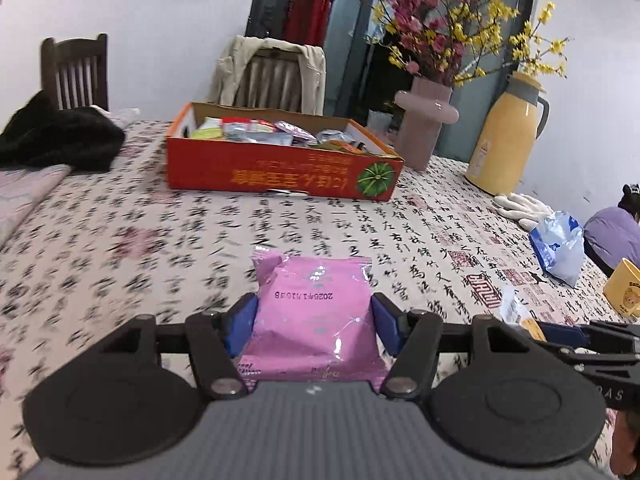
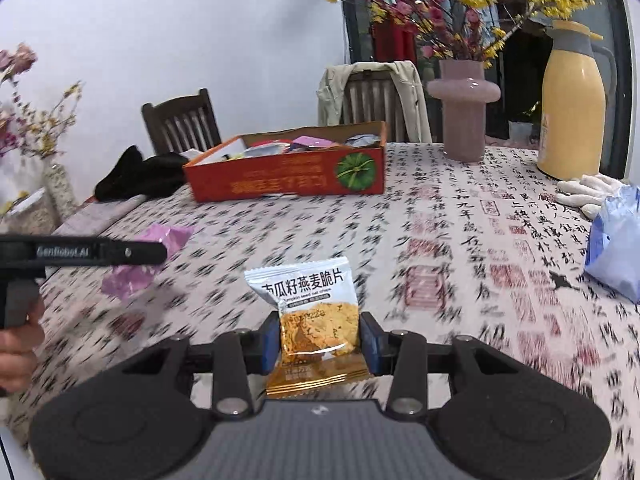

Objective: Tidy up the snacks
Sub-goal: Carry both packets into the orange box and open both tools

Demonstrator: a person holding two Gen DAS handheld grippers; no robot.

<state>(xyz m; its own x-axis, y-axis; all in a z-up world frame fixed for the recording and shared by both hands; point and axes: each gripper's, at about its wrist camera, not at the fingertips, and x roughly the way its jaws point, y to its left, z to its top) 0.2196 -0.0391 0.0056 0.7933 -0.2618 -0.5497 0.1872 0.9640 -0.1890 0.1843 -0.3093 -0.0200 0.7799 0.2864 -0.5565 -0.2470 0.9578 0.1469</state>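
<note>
- The table is covered by a calligraphy-print cloth.
- On it are set an orange snack box, a pink vase, a yellow thermos, white gloves, a blue bag and black clothing.

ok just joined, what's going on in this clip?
A person is sorting snacks with two handheld grippers. The left gripper is shut on a pink snack packet; the right gripper is shut on an orange oat crisp packet. Both packets are held above the calligraphy tablecloth. The open red box farther back on the table already holds a mix of packets, so these two probably go there next.
</note>
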